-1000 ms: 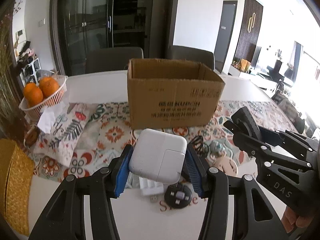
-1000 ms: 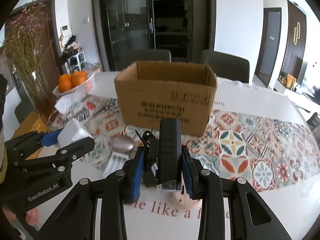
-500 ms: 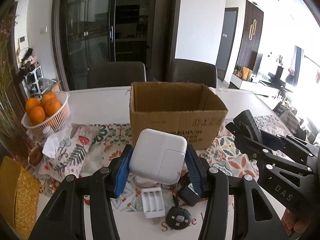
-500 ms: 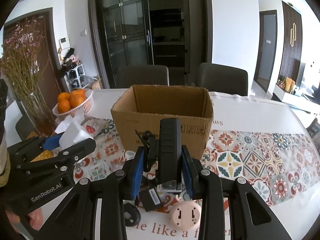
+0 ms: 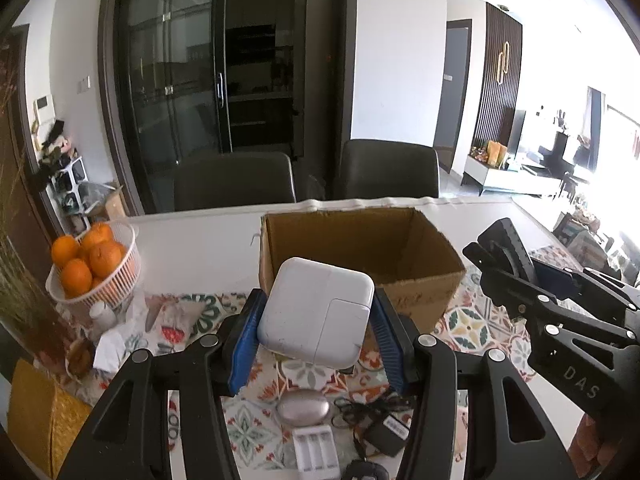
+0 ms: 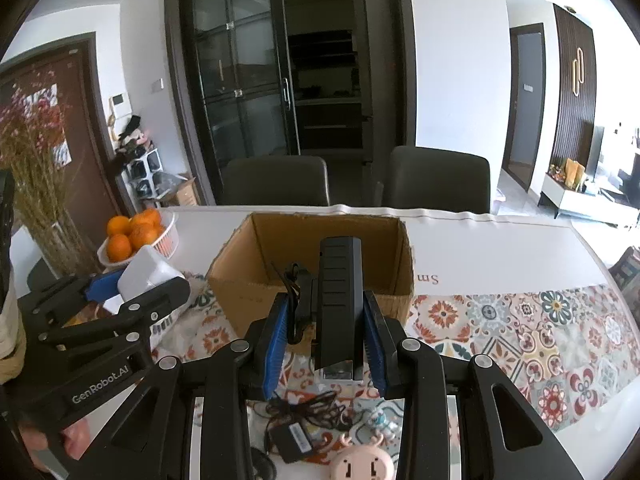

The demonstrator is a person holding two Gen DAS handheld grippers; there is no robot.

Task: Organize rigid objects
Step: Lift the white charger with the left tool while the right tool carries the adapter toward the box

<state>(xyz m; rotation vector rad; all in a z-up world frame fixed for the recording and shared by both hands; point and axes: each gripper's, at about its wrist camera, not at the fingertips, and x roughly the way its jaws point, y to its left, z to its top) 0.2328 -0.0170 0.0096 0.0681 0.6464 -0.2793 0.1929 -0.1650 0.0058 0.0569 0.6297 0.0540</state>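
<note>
My left gripper point(image 5: 316, 344) is shut on a white square power adapter point(image 5: 316, 316) and holds it above the table, in front of an open cardboard box point(image 5: 360, 256). My right gripper point(image 6: 326, 344) is shut on a black oblong device point(image 6: 340, 304) with a cable, held just before the same box point(image 6: 316, 264). The box looks empty inside. Each gripper shows at the edge of the other's view.
On the patterned runner below lie a silver oval object point(image 5: 304, 408), a white battery holder point(image 5: 316, 454), a black adapter with cord point(image 6: 296, 440) and a pink round item point(image 6: 360, 466). A white basket of oranges point(image 5: 94, 268) stands left. Two dark chairs stand behind the table.
Both grippers have risen and moved toward the box with their objects held. The box's open inside now shows from above.
</note>
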